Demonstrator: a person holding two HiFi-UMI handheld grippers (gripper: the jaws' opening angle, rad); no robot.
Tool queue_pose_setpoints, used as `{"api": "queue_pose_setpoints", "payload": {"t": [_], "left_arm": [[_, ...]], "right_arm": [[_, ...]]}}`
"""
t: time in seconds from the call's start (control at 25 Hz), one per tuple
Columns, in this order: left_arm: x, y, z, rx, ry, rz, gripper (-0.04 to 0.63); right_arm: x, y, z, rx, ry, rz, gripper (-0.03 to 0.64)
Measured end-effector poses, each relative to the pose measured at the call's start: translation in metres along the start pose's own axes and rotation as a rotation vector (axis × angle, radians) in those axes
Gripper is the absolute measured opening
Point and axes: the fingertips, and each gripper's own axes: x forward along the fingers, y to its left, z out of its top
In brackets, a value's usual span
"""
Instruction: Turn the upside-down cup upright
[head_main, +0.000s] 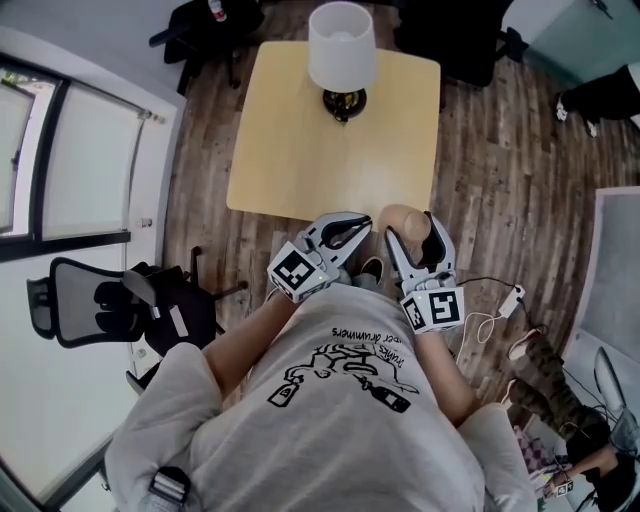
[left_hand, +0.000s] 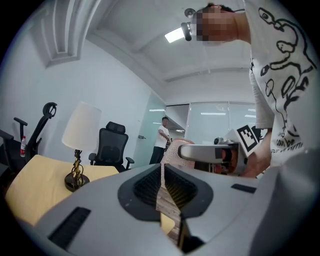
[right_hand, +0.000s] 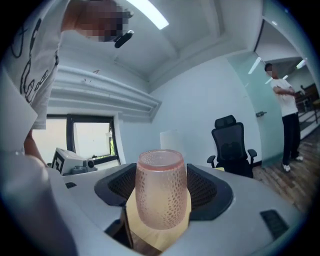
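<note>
Surface: the yellow surface (head_main: 300, 150) sits out ahead of both claws and lower down.
Lamp: a white-shaded lamp (head_main: 342, 50) stands at the far end of the surface, well past the claws.
Right claw: the right claw (head_main: 414, 232) is spread pretty wide but it's pinching the cup, with a pad on each side.
Left claw: the left claw (head_main: 345, 232) is just beside the right one, pressed together with nothing in it.
Cup: the pink dimpled cup (right_hand: 161, 192) stands straight between the right claw's pads. It's up off the surface, by its near edge. Honestly can't tell which end is on top.
</note>
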Motion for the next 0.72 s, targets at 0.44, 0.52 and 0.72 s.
{"api": "queue_pose_setpoints", "payload": {"t": [0.44, 0.52, 0.72], "left_arm": [[-0.005, -0.002, -0.004, -0.126, 0.000, -0.080, 0.113], [-0.005, -0.002, -0.004, -0.148, -0.005, -0.098, 0.130], [0.000, -0.006, -0.007, -0.200, 0.011, -0.158, 0.143]], "right_arm": [[0.006, -0.022, -0.004, 0.540, -0.129, 0.010, 0.321], [0.008, -0.026, -0.007, 0.637, -0.153, 0.012, 0.321], [0.010, -0.035, -0.012, 0.812, -0.210, 0.027, 0.321]]}}
